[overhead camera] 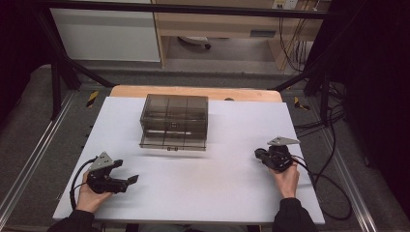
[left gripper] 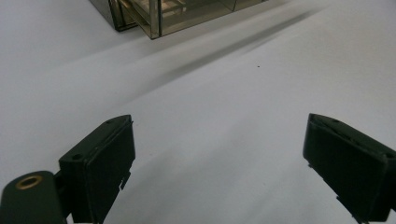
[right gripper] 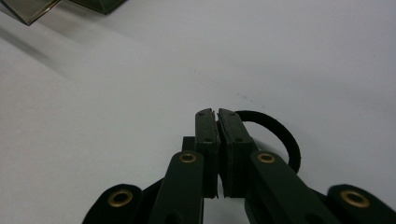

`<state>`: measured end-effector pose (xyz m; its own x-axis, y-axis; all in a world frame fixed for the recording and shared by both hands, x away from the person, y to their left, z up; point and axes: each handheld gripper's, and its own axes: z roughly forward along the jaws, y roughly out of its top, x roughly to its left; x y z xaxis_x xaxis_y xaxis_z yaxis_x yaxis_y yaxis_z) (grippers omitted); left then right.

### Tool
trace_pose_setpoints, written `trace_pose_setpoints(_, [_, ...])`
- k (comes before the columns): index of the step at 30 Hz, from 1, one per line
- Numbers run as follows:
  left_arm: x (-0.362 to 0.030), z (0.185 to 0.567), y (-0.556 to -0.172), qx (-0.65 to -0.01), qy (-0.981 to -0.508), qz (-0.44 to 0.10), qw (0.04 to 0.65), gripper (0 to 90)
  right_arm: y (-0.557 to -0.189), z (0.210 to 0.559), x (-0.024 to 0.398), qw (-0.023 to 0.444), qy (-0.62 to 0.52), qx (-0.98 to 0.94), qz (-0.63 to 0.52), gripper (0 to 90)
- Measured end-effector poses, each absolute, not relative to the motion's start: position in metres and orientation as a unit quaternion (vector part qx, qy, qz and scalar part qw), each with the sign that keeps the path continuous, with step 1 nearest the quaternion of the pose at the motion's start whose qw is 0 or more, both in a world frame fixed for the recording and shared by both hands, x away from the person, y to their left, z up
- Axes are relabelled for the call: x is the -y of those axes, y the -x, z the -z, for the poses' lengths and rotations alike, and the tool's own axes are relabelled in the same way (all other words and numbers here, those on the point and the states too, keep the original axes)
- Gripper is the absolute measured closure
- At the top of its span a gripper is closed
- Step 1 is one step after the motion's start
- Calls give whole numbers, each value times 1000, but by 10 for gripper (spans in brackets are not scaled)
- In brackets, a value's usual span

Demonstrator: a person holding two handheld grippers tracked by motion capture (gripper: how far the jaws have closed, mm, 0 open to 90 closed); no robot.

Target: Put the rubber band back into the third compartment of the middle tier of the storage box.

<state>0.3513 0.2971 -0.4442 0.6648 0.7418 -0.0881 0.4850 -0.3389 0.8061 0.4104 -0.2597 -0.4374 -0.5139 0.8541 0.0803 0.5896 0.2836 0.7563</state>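
While parked near the counter's (overhead camera: 217, 193) near-left corner, keeps the left tool (overhead camera: 125, 171) spread wide, nothing between the jaws. Holds the right tool (overhead camera: 257, 154) pressed shut by the right edge, with a black loop (right gripper: 285, 135) curling out beside the tips; cannot tell whether pinched or merely lying behind. Leaves the smoky drawer box (overhead camera: 174, 121) at the middle of the far edge, well apart from both tools. Likely risks from here: shoving the light box across the smooth counter instead of opening it, for lack of bracing; missing a small drawer front with jaws shut; snagging that loop on the way in.
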Motion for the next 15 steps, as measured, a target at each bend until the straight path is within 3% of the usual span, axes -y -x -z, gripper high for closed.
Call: trace_pose_setpoints(15, [-298, 444, -351, -382, -804, -151, 429, 89, -404, 426, 247, 167, -436, -788, -402, 873])
